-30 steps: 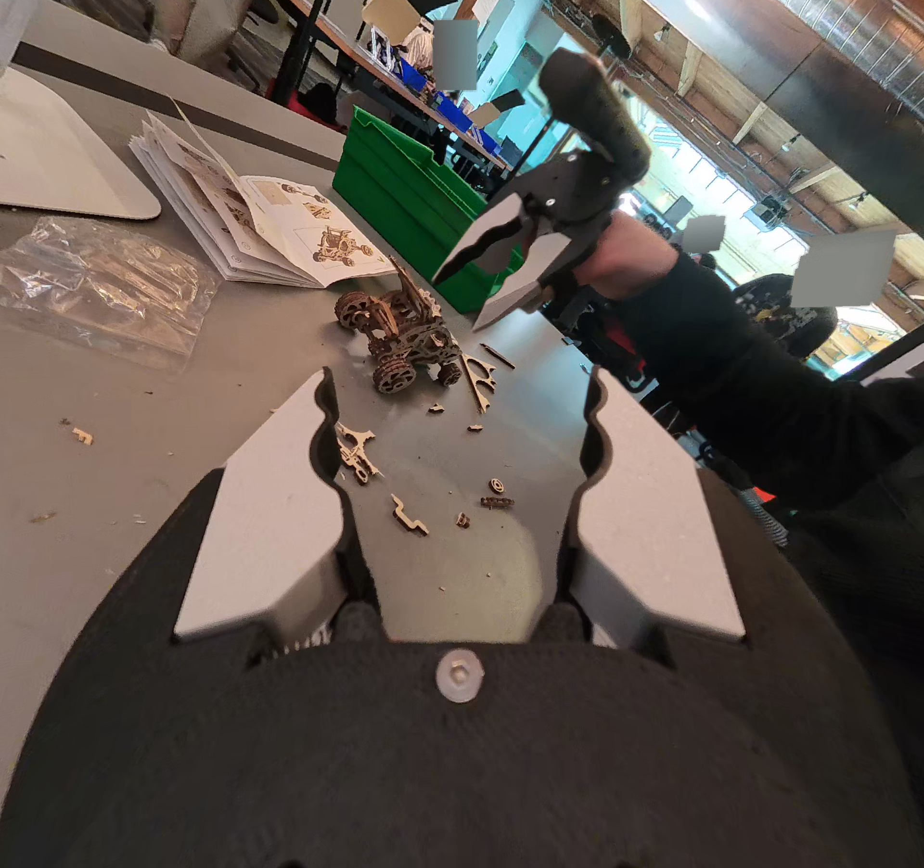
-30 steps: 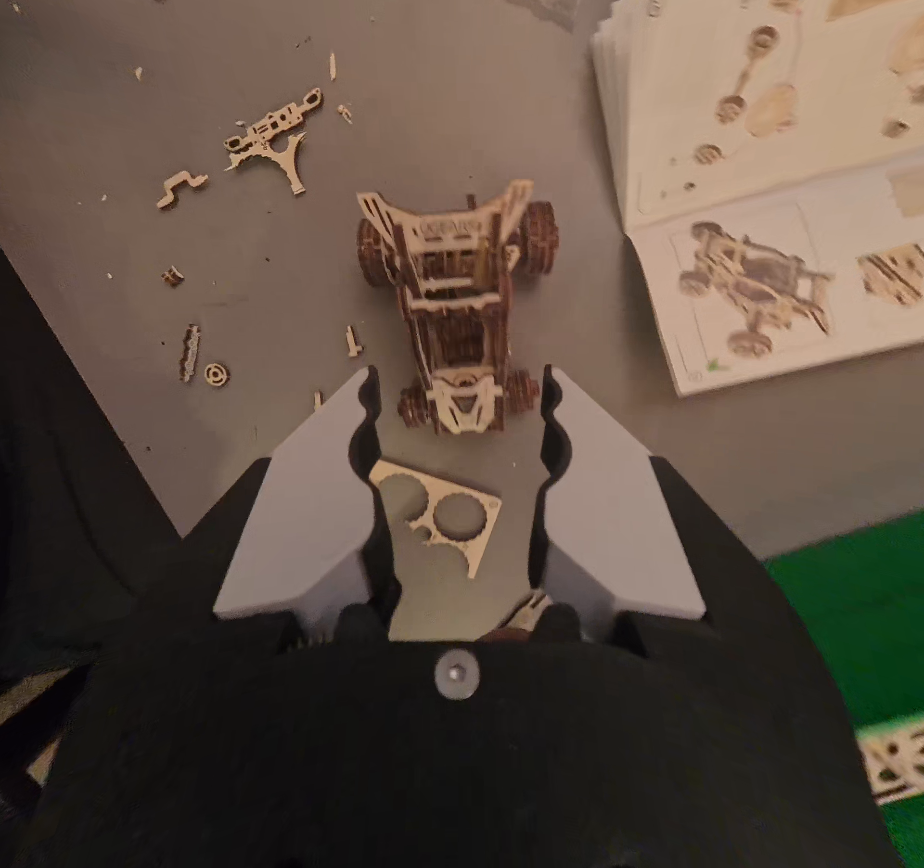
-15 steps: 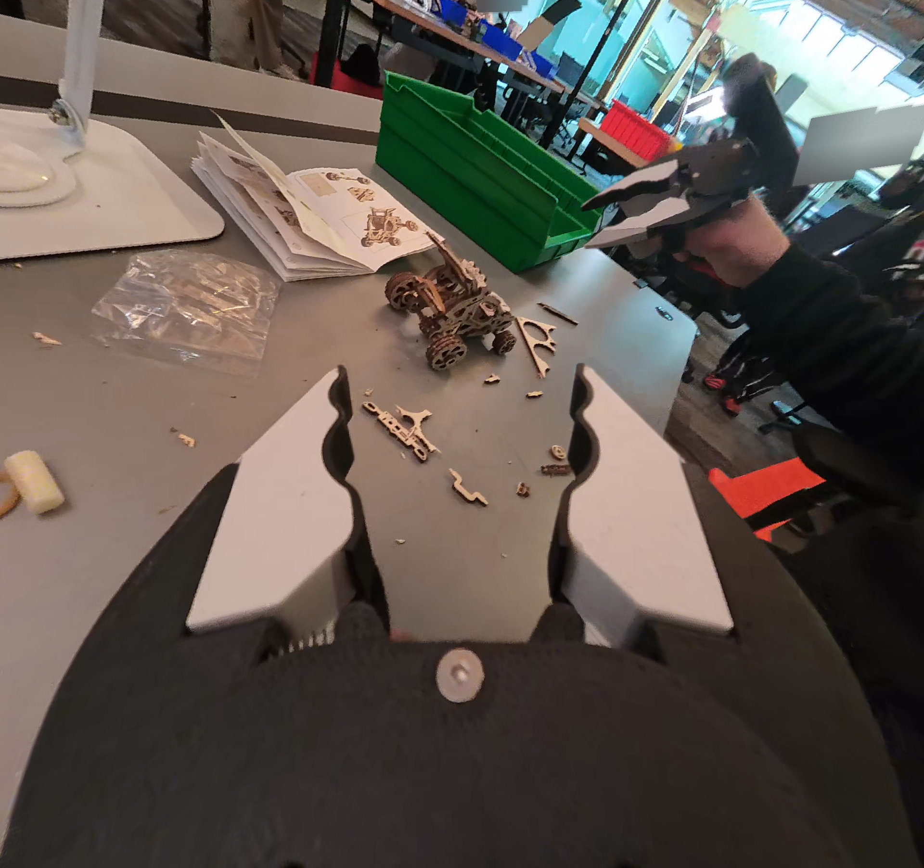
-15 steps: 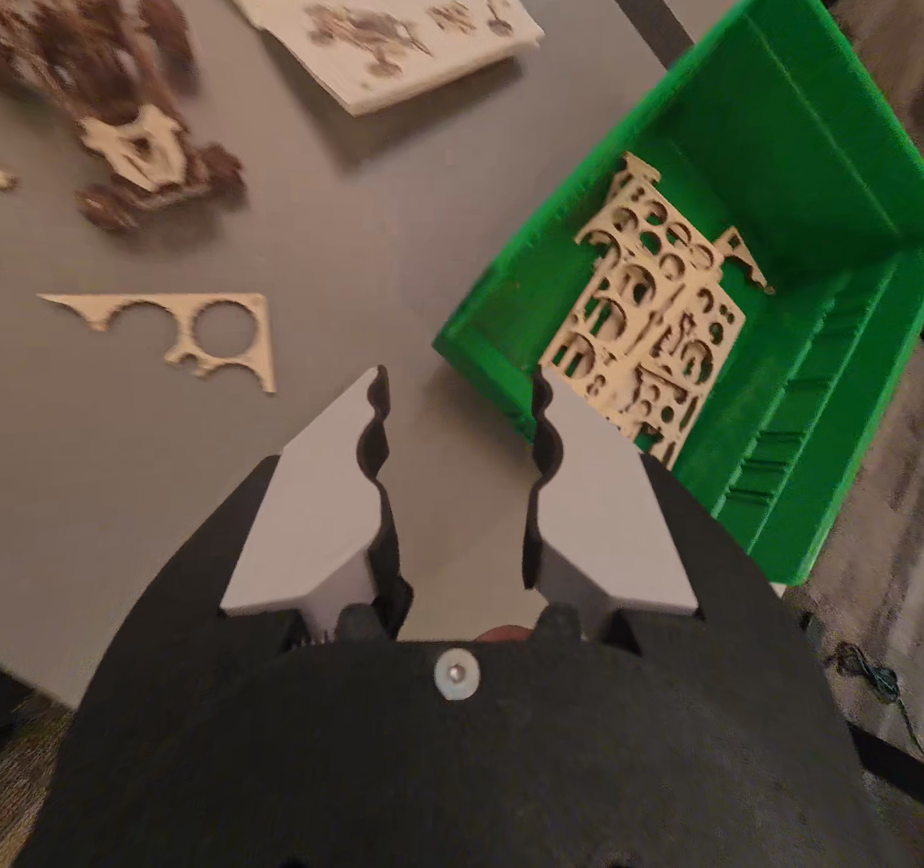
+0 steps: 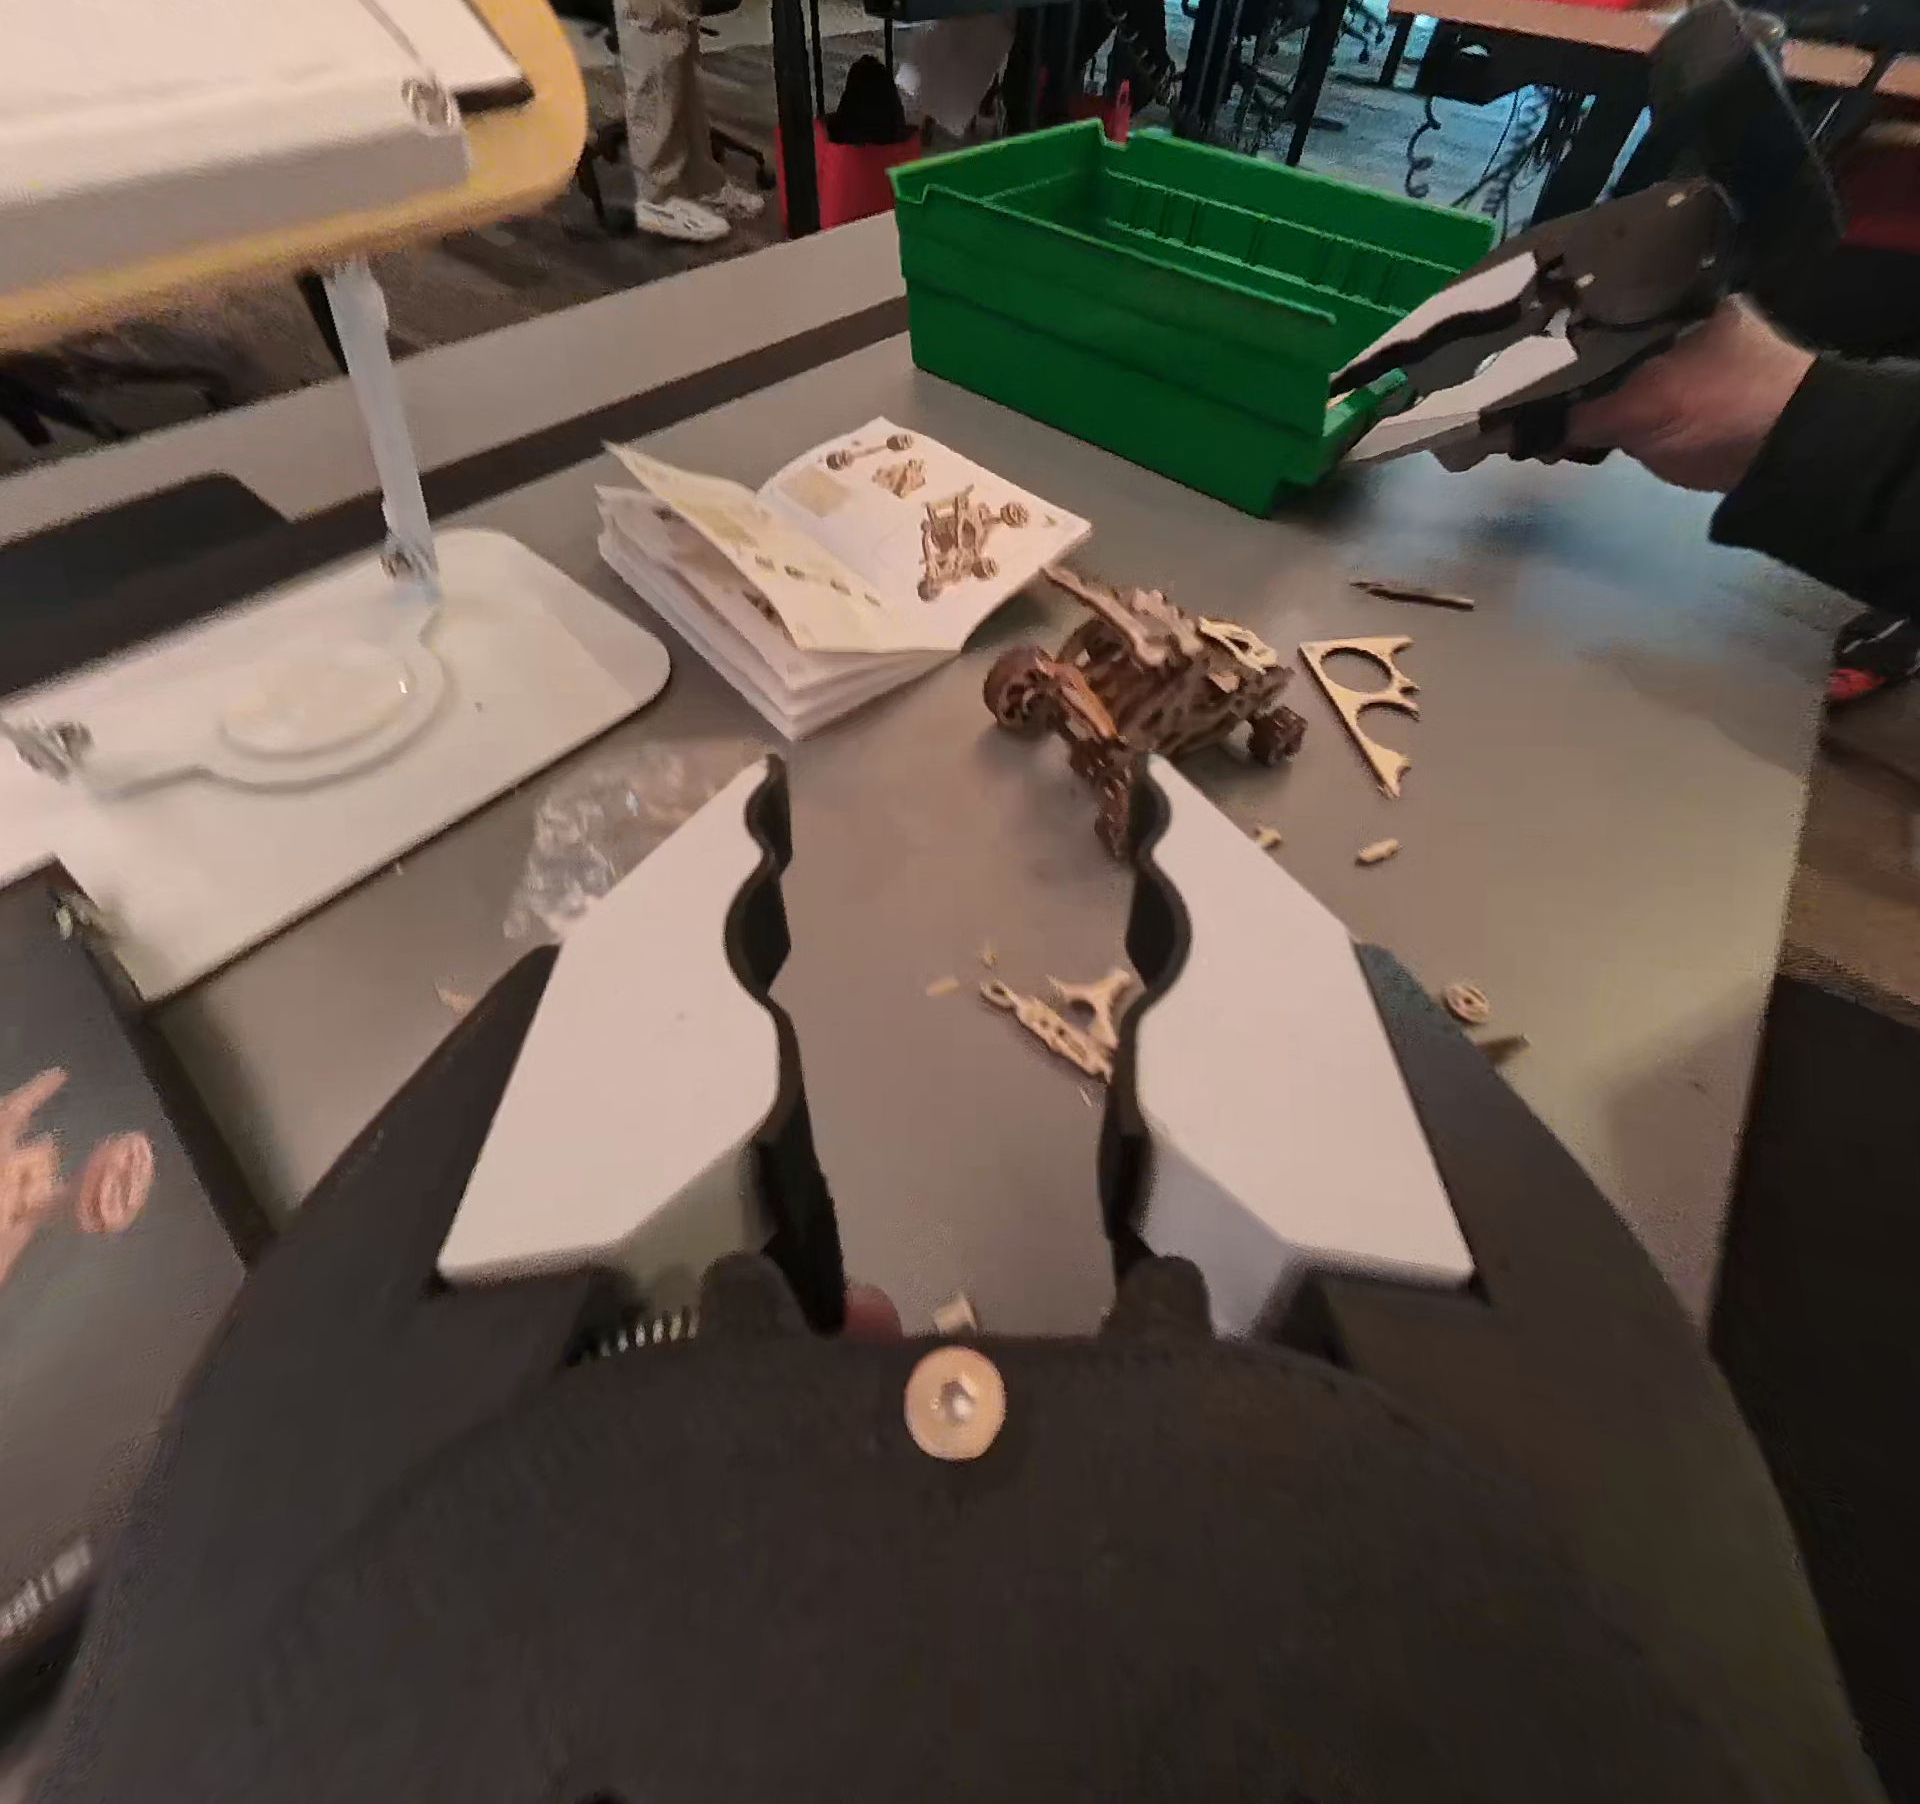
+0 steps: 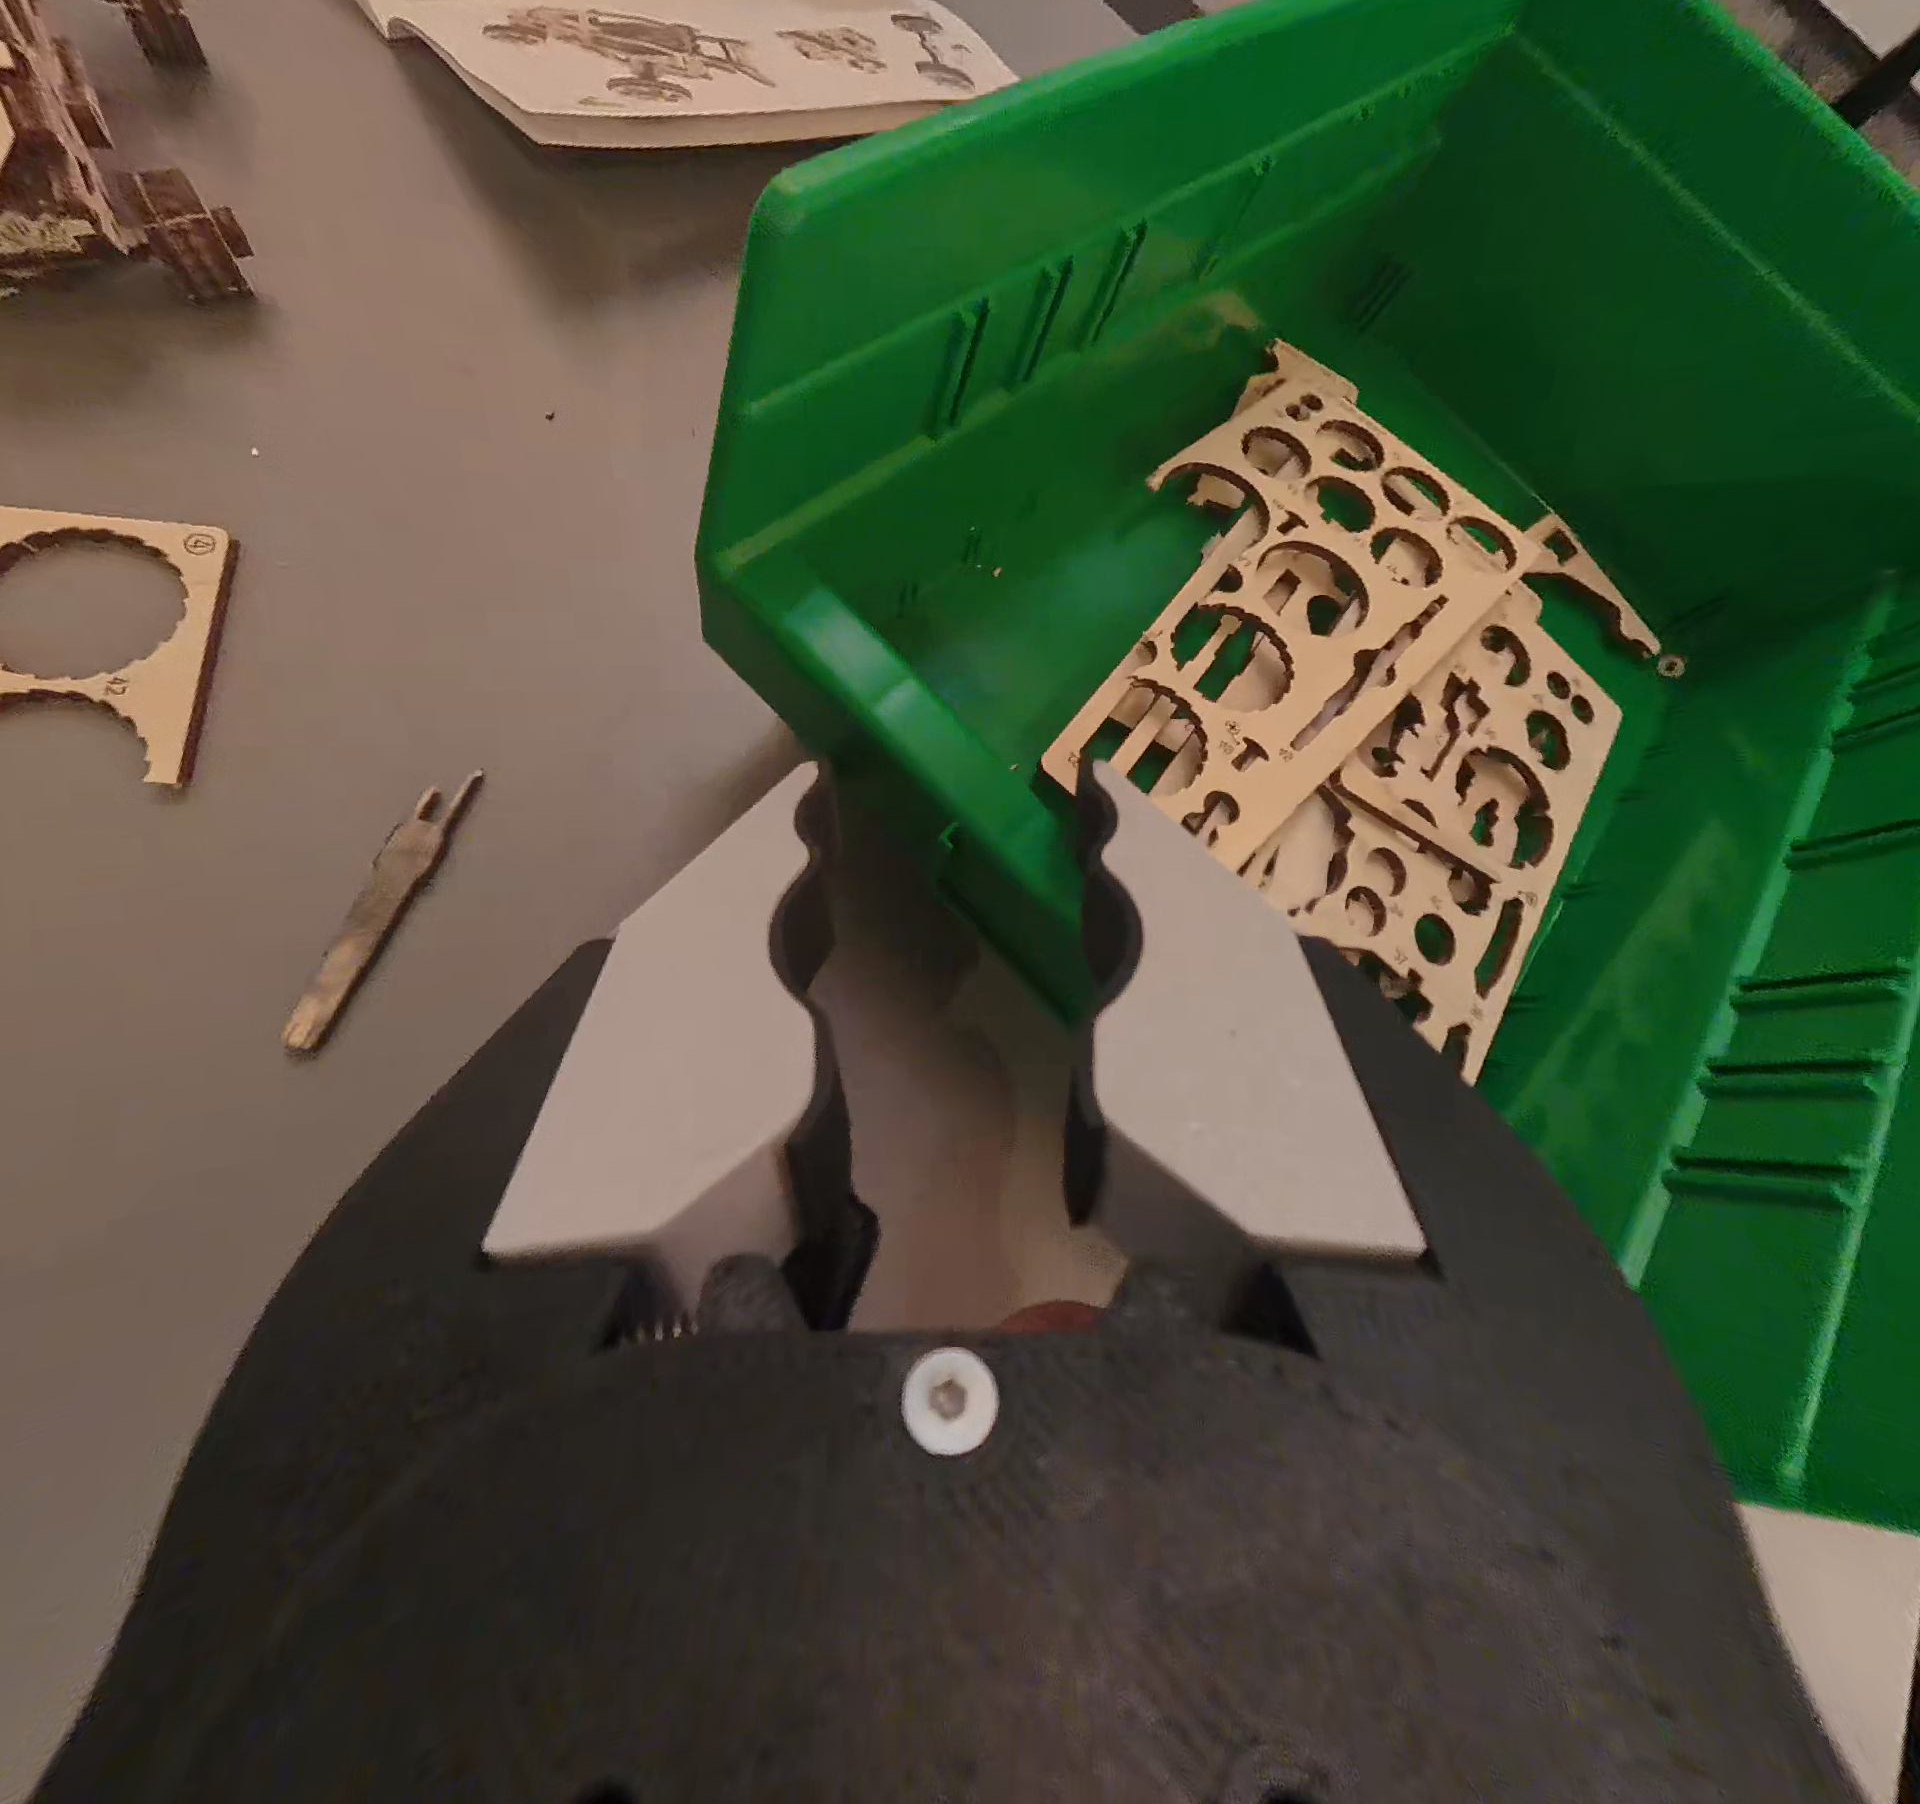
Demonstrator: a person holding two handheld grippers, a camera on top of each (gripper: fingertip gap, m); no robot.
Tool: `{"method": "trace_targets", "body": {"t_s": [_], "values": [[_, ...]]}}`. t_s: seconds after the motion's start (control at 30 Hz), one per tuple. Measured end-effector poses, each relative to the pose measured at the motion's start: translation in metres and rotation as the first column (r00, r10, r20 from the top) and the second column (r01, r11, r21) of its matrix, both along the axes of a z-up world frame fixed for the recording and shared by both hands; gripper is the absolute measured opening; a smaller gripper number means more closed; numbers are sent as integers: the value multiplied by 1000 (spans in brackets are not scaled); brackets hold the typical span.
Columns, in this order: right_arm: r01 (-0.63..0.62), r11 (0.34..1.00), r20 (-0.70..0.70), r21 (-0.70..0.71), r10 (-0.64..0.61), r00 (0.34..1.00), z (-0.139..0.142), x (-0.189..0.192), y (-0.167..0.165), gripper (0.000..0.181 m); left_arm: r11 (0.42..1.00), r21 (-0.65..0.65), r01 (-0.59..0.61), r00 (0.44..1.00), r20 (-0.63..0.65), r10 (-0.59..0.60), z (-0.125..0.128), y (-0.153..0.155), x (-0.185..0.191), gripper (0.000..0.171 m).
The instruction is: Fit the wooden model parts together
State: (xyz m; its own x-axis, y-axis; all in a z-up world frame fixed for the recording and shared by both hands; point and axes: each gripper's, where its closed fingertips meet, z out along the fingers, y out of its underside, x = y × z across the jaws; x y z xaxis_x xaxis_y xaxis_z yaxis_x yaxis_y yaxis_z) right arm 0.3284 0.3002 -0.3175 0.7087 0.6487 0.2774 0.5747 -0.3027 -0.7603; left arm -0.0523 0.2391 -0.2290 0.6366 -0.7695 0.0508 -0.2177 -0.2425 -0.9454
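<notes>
1. Model [image 5: 1143,705] parts are the concern: the right claw [image 6: 951,798] is released, holding nothing, its jaws straddling the near corner of the green bin [image 6: 1662,248], one finger [image 6: 1226,1006] over the wall inside.
2. Punched sheets [image 6: 1340,705] lie in the bin just beyond that finger.
3. Left claw [image 5: 956,809] hangs released and empty above the table [image 5: 1558,923], the half-built model just past its tips.
4. A loose piece [image 5: 1049,1016], a triangular offcut [image 5: 1361,705] and a booklet [image 5: 862,549] lie around the model.
5. The step looks like fetching a sheet; next, the claw likely must reach deeper and clench on a sheet's edge
</notes>
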Motion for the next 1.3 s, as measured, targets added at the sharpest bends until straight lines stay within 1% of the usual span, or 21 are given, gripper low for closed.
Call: {"method": "trace_targets", "body": {"t_s": [0.1,0.17,0.27,0.37,0.4,0.57,0.63,0.67,0.73,0.83,0.9,0.97,1.03,1.07,1.13,1.17,1.2,1.23,1.3], "values": [[-33,999,-16,0,33,999,0,0,9,41,999,43,20,999,-36,-18,7,28,19,56],[-40,999,-22,14,41,999,1,1,17,39,998,56,37,997,-75,-33,4,48,31,56],[-53,998,-28,18,53,998,1,4,32,38,995,77,63,989,-139,-52,-5,76,47,54],[-63,998,-33,15,63,997,1,8,49,38,990,98,99,969,-234,-73,-19,101,61,46],[-66,998,-32,16,67,997,1,9,55,37,988,105,111,962,-262,-80,-23,109,66,46],[-66,998,-30,22,66,997,1,11,87,38,988,70,140,944,-309,-112,-44,142,82,43],[-33,999,-38,29,34,999,1,12,99,40,989,31,141,940,-318,-124,-55,151,85,42],[-12,999,-47,44,14,999,1,11,104,42,991,12,134,934,-337,-122,-62,156,85,41],[6,996,-24,85,-4,1000,0,10,109,45,995,-13,102,912,-397,-99,-77,165,81,37],[32,996,-35,78,-30,999,1,9,106,53,994,-47,99,886,-451,-110,-93,166,81,35],[40,993,-56,112,-34,998,16,4,99,51,993,-74,97,880,-459,-120,-99,164,80,34],[8,982,-46,190,0,999,40,-15,88,49,992,-85,93,879,-461,-122,-102,164,79,32],[-47,972,-80,230,67,995,62,-54,76,48,992,-85,96,871,-475,-125,-105,164,79,30],[-67,973,-93,223,89,992,67,-75,74,46,991,-89,104,867,-480,-134,-107,162,81,30],[-104,977,-59,186,117,991,64,-110,78,49,987,-75,142,864,-477,-160,-107,159,89,28],[-123,976,-62,182,137,989,65,-127,83,50,988,-67,138,853,-498,-153,-110,159,89,28],[-141,978,-82,152,154,985,62,-144,89,56,988,-67,142,840,-519,-156,-113,159,90,28],[-152,983,-100,103,162,982,56,-158,97,67,985,-70,156,834,-525,-170,-116,157,92,25],[-121,992,-87,30,123,989,41,-173,120,90,982,-80,173,831,-524,-188,-118,154,95,20]]}}
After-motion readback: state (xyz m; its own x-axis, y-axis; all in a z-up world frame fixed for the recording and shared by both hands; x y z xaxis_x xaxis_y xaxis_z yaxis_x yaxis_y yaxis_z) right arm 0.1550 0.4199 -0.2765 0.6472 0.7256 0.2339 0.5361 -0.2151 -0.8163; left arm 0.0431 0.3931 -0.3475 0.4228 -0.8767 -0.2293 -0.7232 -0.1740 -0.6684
